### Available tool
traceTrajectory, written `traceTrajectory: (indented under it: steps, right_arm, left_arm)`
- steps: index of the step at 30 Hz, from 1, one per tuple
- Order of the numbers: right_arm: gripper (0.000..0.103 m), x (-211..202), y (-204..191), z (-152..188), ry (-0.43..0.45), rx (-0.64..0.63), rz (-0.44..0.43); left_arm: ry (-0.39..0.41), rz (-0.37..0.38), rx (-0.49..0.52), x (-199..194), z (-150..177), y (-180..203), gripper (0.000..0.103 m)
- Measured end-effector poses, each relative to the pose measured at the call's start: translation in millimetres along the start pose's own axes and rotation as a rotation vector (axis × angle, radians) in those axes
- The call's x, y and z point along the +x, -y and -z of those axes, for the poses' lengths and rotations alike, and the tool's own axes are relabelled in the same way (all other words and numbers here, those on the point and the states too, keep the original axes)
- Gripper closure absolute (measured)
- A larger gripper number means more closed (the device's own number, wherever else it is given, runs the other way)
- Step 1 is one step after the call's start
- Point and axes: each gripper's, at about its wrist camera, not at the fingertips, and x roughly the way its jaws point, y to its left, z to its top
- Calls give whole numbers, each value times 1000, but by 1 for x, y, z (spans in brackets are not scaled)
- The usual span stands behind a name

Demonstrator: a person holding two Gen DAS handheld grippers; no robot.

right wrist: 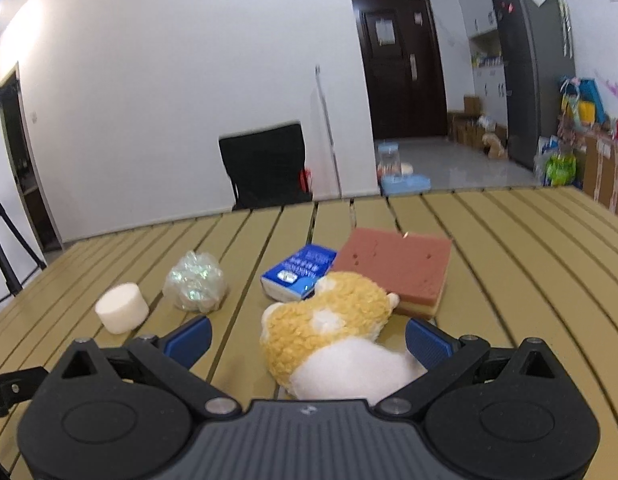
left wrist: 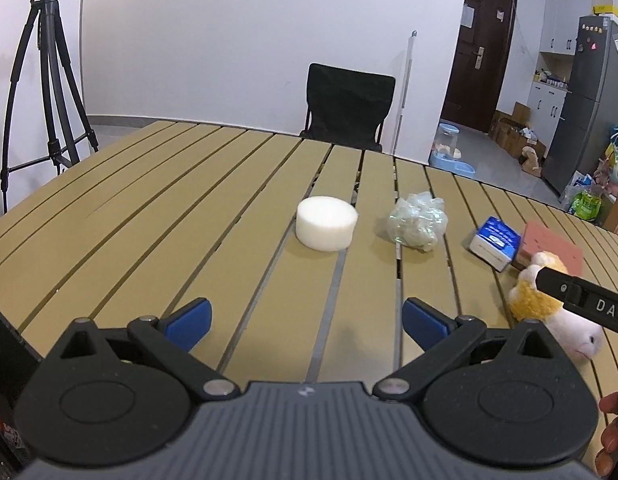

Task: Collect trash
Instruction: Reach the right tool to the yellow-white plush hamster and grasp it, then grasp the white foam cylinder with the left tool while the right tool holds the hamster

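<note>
Since nothing was held, I judged collection barely begun: left gripper (left wrist: 305,326) and right gripper (right wrist: 307,338) jaws gaped wide and empty. Crumpled plastic wrap (left wrist: 417,220), probably trash, lay mid-surface (left wrist: 149,216) between foam puck (left wrist: 327,222) and tissue pack (left wrist: 495,242); no bin visible.

White walls (left wrist: 237,40) enclose a room with grey floor (right wrist: 461,168). Slatted tan table (left wrist: 149,208) fills the foreground; black chair (left wrist: 349,104) stands at its far edge. Black tripod (left wrist: 45,80) at left. Dark wooden door (left wrist: 477,52) at rear right, dark refrigerator (left wrist: 585,100) beside white cabinets (left wrist: 561,20). Cardboard boxes (left wrist: 509,128) and a blue pet feeder (left wrist: 449,152) sit on the floor. Even, flat light.
</note>
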Motion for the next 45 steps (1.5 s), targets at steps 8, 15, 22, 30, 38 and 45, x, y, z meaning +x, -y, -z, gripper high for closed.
traceTrajectory:
  steps: [8, 15, 22, 30, 38, 45]
  right_arm:
    - [0, 39, -6, -1, -120, -48, 36]
    - [0, 49, -10, 2, -133, -61, 75]
    - [0, 55, -11, 5, -132, -73, 100]
    - [4, 61, -7, 7, -133, -67, 111]
    - [28, 54, -5, 9, -114, -82, 95]
    - [33, 29, 5, 6, -34, -28, 55]
  left_arm:
    - [-26, -19, -3, 22, -8, -10, 0]
    - [-41, -26, -19, 28, -8, -14, 0]
    - [-32, -17, -27, 25, -8, -17, 0]
    - [-35, -12, -42, 27, -11, -22, 0]
    - [-24, 0, -51, 26, -15, -21, 0]
    - [9, 14, -56, 32, -30, -19, 0]
